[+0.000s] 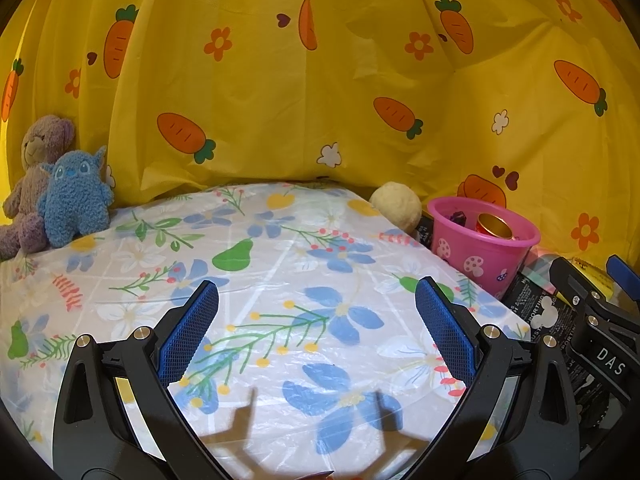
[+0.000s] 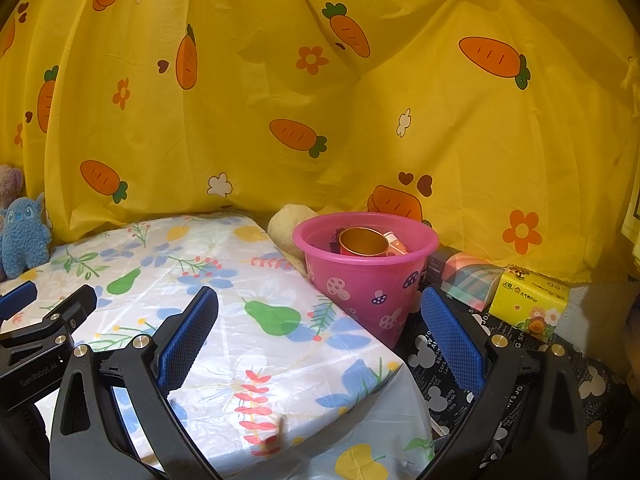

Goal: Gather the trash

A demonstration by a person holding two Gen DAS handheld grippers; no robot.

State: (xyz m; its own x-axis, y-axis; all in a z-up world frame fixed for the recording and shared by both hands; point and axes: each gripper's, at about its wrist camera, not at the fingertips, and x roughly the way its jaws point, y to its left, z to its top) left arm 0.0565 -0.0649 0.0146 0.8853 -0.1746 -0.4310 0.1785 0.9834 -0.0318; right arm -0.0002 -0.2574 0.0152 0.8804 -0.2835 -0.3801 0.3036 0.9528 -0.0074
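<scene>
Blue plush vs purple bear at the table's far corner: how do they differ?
The blue plush is bright blue, curly-textured and stands in front; the purple bear is dull lilac with a tan muzzle, taller, and sits behind, partly hidden by it. Both are upright soft toys on the floral tablecloth, touching, against the yellow curtain.

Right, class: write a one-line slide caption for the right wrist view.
Open right hand-held gripper faces a pink bucket holding a can.

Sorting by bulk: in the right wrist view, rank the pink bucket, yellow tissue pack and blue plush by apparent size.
1. pink bucket
2. yellow tissue pack
3. blue plush

The last two look close; the plush sits farther away.
</scene>
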